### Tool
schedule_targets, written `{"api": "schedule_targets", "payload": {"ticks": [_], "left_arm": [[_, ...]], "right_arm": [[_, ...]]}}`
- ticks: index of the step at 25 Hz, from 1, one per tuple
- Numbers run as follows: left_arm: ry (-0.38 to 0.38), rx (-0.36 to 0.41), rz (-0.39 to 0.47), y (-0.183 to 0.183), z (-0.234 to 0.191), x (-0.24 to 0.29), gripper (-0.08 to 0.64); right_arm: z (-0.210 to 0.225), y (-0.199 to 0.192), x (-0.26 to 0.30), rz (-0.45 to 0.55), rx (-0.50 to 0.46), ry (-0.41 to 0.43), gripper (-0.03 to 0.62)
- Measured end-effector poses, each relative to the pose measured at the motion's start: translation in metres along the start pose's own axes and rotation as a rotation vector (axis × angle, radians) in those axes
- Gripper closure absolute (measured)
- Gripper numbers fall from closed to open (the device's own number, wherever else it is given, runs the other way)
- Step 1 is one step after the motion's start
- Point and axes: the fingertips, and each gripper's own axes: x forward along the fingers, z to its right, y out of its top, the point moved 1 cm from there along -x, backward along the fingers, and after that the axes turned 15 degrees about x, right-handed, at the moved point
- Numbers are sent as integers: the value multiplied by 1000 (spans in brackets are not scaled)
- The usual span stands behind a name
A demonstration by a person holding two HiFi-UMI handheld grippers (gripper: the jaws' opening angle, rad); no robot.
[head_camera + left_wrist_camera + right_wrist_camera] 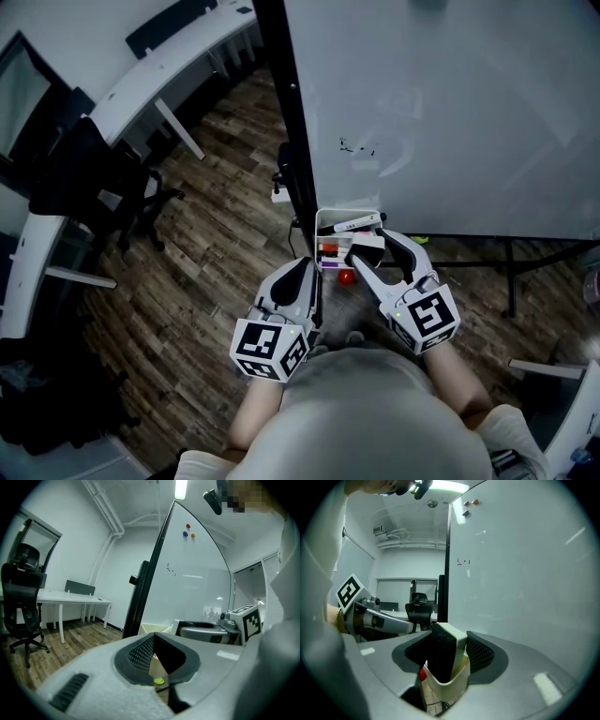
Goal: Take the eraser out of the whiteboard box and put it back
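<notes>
The small white whiteboard box (323, 225) hangs at the whiteboard's lower left corner. The eraser (445, 653), with black felt and a white back, stands on end in the box (450, 686). My right gripper (449, 649) is shut on the eraser, one pad on each side. In the head view the right gripper (373, 246) reaches into the box over the eraser (367, 251). My left gripper (302, 267) waits just left of the box, shut and empty. In the left gripper view its tips (155, 637) meet, with the box (152, 629) ahead.
The whiteboard (441, 112) stands right behind the box on a black frame (286, 122). A marker (356, 222) lies in the box, with something red (346, 276) below. An office chair (103, 178) and a white desk (178, 56) stand at the left on the wood floor.
</notes>
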Motion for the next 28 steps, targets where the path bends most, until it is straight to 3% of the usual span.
{"api": "schedule_targets", "payload": {"ticks": [24,28], "left_arm": [[-38,14,24,5,5,-5,555],[-46,16,27,6,6,-6,555]], "right_arm": [[-11,28,-11,106,-69,-22,359],[-11,30,-15,80,-46,-62,359]]}}
